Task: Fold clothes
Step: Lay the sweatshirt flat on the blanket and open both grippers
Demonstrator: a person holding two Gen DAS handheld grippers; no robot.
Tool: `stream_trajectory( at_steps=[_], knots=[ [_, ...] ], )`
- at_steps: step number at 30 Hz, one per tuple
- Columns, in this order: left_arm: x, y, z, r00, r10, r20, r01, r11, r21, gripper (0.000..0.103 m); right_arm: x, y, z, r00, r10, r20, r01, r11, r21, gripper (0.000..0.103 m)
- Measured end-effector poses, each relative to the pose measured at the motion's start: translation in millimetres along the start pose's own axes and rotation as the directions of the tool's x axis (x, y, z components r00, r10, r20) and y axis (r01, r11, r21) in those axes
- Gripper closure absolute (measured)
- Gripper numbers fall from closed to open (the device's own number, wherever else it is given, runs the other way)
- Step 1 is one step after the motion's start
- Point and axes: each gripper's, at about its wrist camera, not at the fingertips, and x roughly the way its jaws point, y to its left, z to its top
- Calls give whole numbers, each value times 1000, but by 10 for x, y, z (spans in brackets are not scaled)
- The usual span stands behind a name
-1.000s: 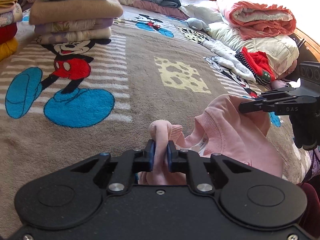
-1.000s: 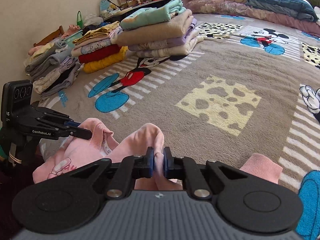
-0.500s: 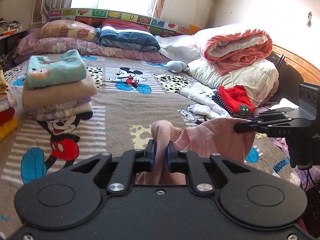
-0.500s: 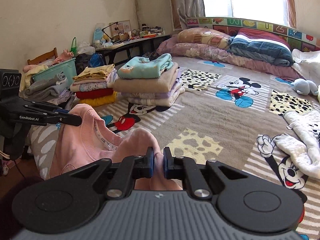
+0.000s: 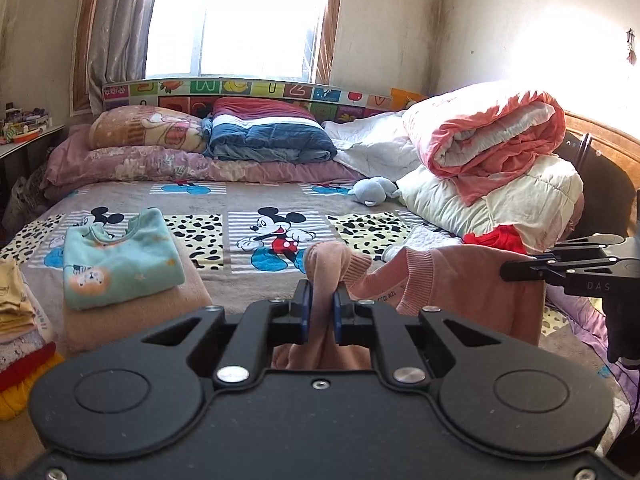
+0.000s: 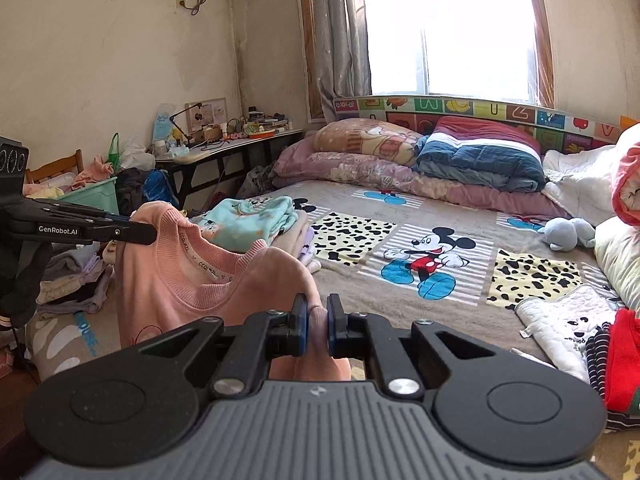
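A pink sweatshirt (image 5: 460, 284) hangs in the air by its shoulders, neckline up, above the near edge of the bed. My left gripper (image 5: 320, 304) is shut on one shoulder of it. My right gripper (image 6: 316, 320) is shut on the other shoulder of the pink sweatshirt (image 6: 168, 280). Each view shows the other gripper from the side: the right gripper (image 5: 516, 272) at the right edge, the left gripper (image 6: 144, 234) at the left edge. The garment's lower part is hidden behind the gripper bodies.
A stack of folded clothes topped by a teal shirt (image 5: 116, 264) sits on the Mickey Mouse blanket (image 5: 276, 240). Another folded pile (image 5: 16, 320) lies at far left. Unfolded garments, one red (image 6: 624, 356), lie by rolled quilts (image 5: 492, 148). A cluttered desk (image 6: 224, 148) stands beside the bed.
Both grippers have risen and tilted up, lifting the pink sweatshirt off the blanket until it hangs between them. Both have kept their hold.
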Motion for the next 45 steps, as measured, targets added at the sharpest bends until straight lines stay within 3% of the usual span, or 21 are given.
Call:
stream_trajectory(
  at_steps=[7,11,15,20,31,40,45],
  knots=[
    [441,48,341,995,85,57,-88,995,54,95,263,-286,300,996,-72,51,72,997,12,92],
    [632,74,332,992,94,84,-99,993,58,95,460,-471,338,987,-135,92,133,991,34,91],
    [725,27,-4,996,83,45,-86,993,87,95,633,-556,168,985,-152,84,148,988,47,91],
    [595,-115,-689,998,68,-13,-66,991,116,95,673,-350,-436,994,-113,-4,113,994,4,91],
    [120,-357,-1798,993,45,-106,-39,997,66,95,227,251,-1621,989,-91,-117,93,996,14,91],
    [-126,-492,-2433,987,62,-147,-52,996,69,95,65,675,-2255,977,-96,-188,97,995,-4,91],
    [-236,-539,-2730,986,81,-143,-69,994,90,95,2,807,-2527,969,-146,-200,148,989,-2,91]
  ],
)
